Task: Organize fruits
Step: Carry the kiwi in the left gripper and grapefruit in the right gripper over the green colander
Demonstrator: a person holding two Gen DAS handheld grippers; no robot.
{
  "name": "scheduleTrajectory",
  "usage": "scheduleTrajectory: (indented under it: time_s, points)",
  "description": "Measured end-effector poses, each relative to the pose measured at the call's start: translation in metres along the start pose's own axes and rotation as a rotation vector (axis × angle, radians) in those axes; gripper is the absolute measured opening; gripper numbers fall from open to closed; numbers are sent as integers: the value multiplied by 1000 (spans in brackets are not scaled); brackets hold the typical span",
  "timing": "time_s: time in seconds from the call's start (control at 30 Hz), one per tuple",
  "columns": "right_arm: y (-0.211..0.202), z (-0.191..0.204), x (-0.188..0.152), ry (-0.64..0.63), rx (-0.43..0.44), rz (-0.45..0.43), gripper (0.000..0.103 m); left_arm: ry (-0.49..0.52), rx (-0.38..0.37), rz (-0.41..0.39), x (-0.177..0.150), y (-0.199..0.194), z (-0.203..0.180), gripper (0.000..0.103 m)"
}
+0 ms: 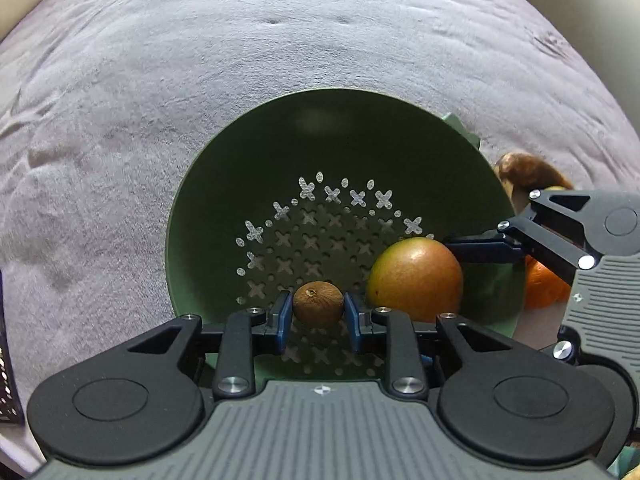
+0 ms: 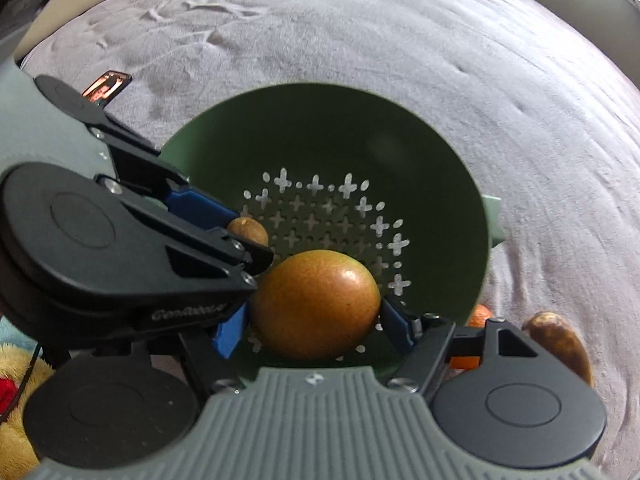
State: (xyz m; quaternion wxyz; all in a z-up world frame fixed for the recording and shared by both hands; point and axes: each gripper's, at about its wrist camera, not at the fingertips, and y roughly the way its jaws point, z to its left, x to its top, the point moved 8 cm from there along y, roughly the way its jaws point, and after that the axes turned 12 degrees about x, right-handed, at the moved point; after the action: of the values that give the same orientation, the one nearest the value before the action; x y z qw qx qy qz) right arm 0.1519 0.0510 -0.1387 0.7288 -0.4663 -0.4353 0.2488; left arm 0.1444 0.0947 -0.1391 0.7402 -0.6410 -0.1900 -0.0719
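A green colander bowl [image 1: 360, 132] sits on a grey cloth and shows in the right wrist view [image 2: 400, 128] too. My left gripper [image 1: 318, 306] is shut on a small brown round fruit [image 1: 318, 304] low inside the bowl; the fruit also shows in the right wrist view [image 2: 246, 230]. My right gripper [image 2: 316, 320] is shut on a large orange-green mango [image 2: 316, 306], held inside the bowl. The mango [image 1: 416, 278] lies right of the brown fruit in the left wrist view, where one blue finger of the right gripper [image 1: 480, 250] touches its far side.
An orange fruit [image 1: 544, 286] and a brown oblong fruit [image 1: 520, 168] lie on the cloth right of the bowl; both show in the right wrist view, the orange [image 2: 478, 316] and the brown one [image 2: 560, 340]. A phone [image 2: 106, 88] lies at the left.
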Motion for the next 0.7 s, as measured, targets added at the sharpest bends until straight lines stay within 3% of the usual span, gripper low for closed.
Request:
scheduleTrajectory:
  time_s: [0.7]
  points:
    - [-3,2,-11,-15,1,18,72,61,7,16,-2,6,-8,33]
